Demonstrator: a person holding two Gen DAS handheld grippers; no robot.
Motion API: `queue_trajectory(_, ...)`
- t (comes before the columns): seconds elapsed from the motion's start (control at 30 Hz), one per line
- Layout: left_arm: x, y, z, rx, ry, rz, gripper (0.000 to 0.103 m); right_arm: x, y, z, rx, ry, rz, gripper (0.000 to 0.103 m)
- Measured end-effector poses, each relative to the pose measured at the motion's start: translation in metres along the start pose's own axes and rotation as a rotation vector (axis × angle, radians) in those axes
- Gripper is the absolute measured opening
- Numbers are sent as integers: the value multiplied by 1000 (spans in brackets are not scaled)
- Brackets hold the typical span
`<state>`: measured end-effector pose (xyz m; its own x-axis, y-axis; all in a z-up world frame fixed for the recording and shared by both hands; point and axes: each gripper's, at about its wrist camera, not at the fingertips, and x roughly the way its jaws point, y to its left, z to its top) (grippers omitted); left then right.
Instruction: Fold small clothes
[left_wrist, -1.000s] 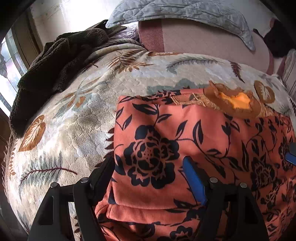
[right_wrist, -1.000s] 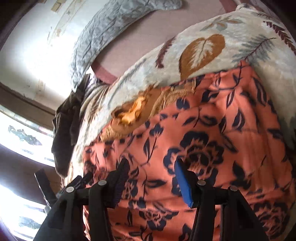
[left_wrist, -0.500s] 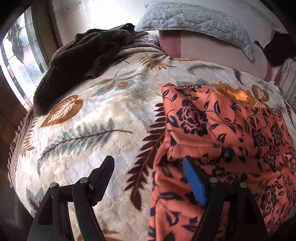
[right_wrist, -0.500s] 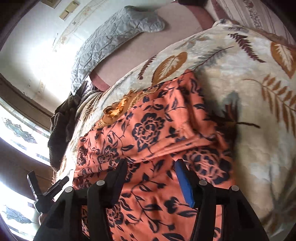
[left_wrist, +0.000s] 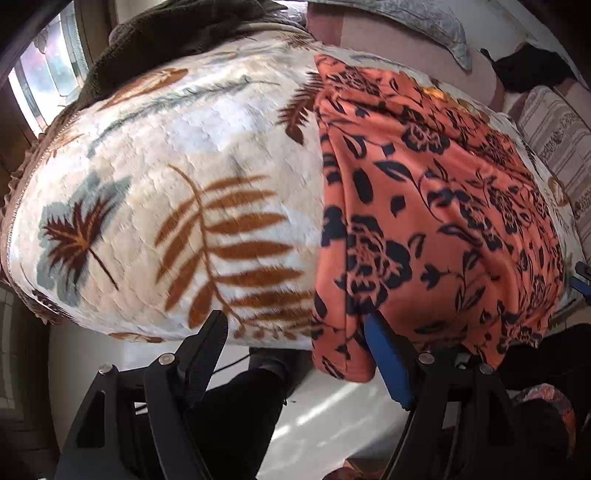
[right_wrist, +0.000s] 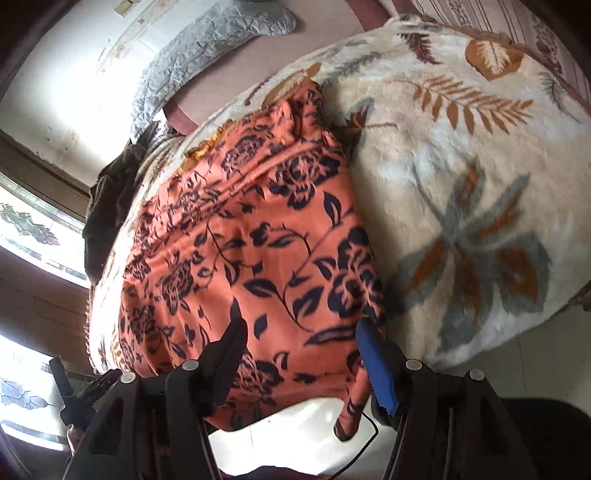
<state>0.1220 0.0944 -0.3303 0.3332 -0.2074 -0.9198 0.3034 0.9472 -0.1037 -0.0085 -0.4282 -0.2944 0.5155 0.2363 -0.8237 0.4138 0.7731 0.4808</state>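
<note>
An orange garment with a dark floral print (left_wrist: 436, 206) lies spread on the leaf-patterned blanket (left_wrist: 177, 206); its near hem hangs over the bed's front edge. It also shows in the right wrist view (right_wrist: 251, 258). My left gripper (left_wrist: 295, 339) is open at the garment's near left corner, off the bed edge, with the blue right finger against the hanging hem. My right gripper (right_wrist: 299, 347) is open at the garment's near right corner, its fingers over the hanging hem. Neither holds cloth.
A dark brown fuzzy garment (left_wrist: 173, 33) is piled at the far left by the window. A grey quilted pillow (right_wrist: 207, 48) lies at the bed's head. A striped cushion (left_wrist: 557, 147) sits at the right. The floor (left_wrist: 325, 413) and a dark object (left_wrist: 258, 398) are below.
Both grippers have pulled back from over the garment to the bed's near edge. The garment now lies farther from the cameras, with its hem hanging over the edge.
</note>
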Motion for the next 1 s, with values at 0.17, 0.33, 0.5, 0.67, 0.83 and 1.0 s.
queue_trajectory(0.17,16,-17,-16,31,67,-92,75,10,-17,-27,59,104,-73,65)
queue_trajectory(0.33,31,-27,-19,69,118,-116,76,26,-33,-44,91,143,-121,69)
queue_trajectory(0.5,47,-30,-19,57,133,-149,76,59,-37,-57,91,210,-130,69)
queue_trajectory(0.67,56,-14,-16,-31,129,-235,19,77,-37,-62,56,195,-107,44)
queue_trajectory(0.83,45,-8,-18,-41,109,-270,6,55,-12,-66,-84,189,-103,6)
queue_trajectory(1.0,2,-3,-14,4,55,-341,5,-9,15,-55,-131,120,76,6)
